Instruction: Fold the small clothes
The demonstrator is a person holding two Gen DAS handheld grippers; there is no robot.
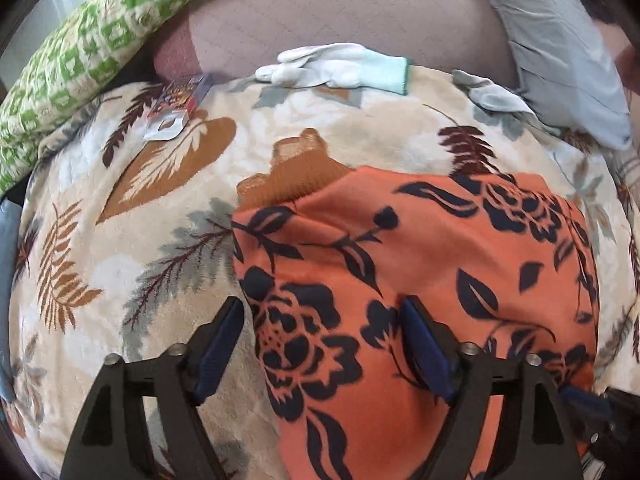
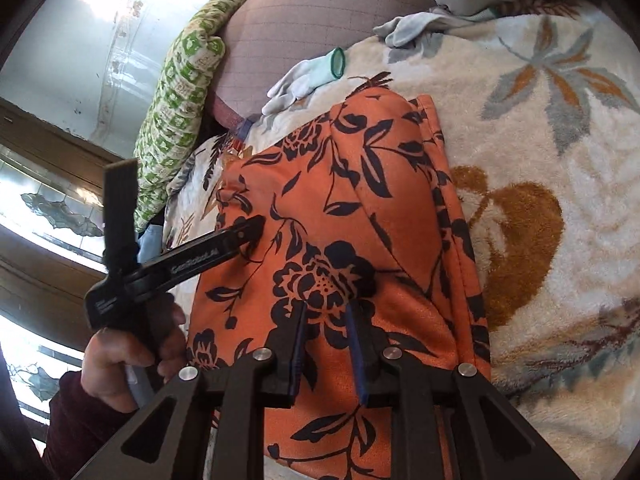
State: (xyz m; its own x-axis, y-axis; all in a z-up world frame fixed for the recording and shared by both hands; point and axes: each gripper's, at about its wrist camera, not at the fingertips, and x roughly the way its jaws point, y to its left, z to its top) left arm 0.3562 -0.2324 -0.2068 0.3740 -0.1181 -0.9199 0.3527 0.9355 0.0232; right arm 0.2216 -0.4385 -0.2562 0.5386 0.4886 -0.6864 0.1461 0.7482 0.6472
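An orange garment with dark blue flowers (image 1: 420,256) lies folded flat on a leaf-patterned blanket (image 1: 140,248). My left gripper (image 1: 322,314) hovers over the garment's left edge with its jaws wide open; one finger is over the blanket, the other over the cloth, and nothing is gripped. In the right wrist view the same garment (image 2: 352,208) runs away from me. My right gripper (image 2: 327,314) stands over its near end with a narrow gap between the blue pads and flat cloth showing through. The left gripper (image 2: 254,228), held by a hand (image 2: 120,360), points at the garment's left edge.
A brown ribbed cloth (image 1: 296,172) pokes out from under the garment's far edge. White gloves (image 1: 340,64) and a small colourful packet (image 1: 176,108) lie at the blanket's far side. A green patterned pillow (image 1: 80,60) lies left, a grey pillow (image 1: 560,60) right.
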